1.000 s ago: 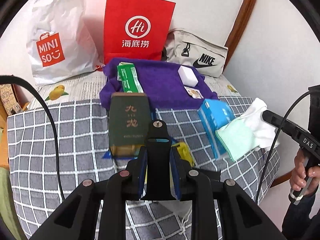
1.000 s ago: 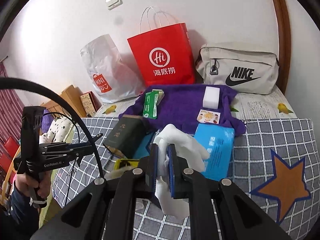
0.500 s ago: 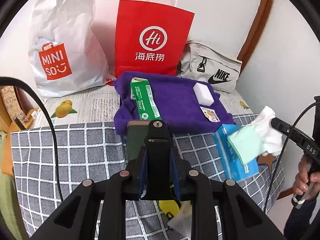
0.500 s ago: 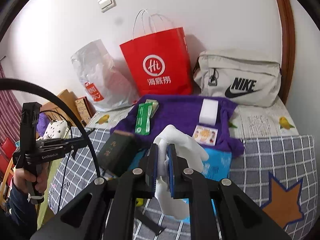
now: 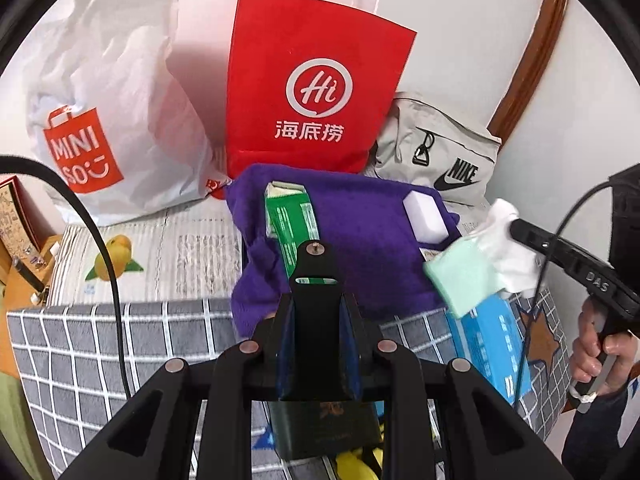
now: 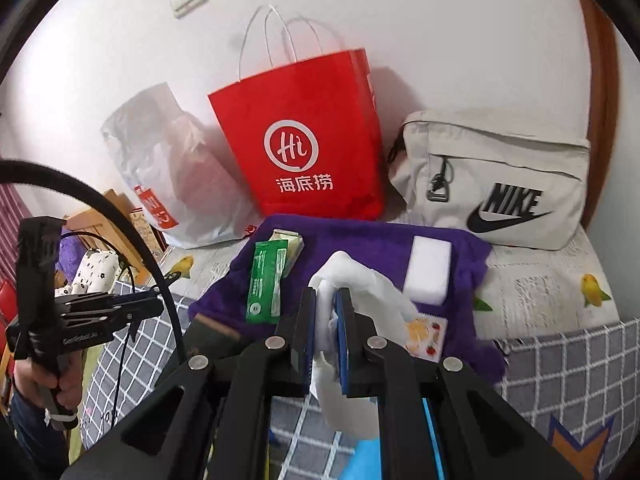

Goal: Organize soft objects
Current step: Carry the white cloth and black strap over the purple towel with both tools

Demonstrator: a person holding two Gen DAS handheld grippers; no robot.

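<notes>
My right gripper [image 6: 328, 312] is shut on a white and mint-green cloth [image 6: 360, 292], held in the air over the front of the purple towel [image 6: 360, 236]. The left wrist view shows the cloth [image 5: 472, 272] hanging from that gripper at the right. My left gripper [image 5: 316, 304] is shut on a black mount piece [image 5: 316, 280] that stands between its fingers, above the towel's [image 5: 360, 216] near edge. A green packet [image 5: 290, 220] and a white sponge block [image 5: 426, 216] lie on the towel.
A red paper bag [image 5: 312, 96], a white Miniso bag [image 5: 100, 112] and a grey Nike bag [image 5: 440, 156] stand along the wall. A blue tissue pack [image 5: 492, 344], a dark green box [image 5: 324, 424] and a small printed sachet [image 6: 426, 334] lie on the checked blanket [image 5: 100, 352].
Both grippers have moved forward toward the purple towel and the bags. The cloth has travelled with the right gripper from above the blue pack to over the towel's edge.
</notes>
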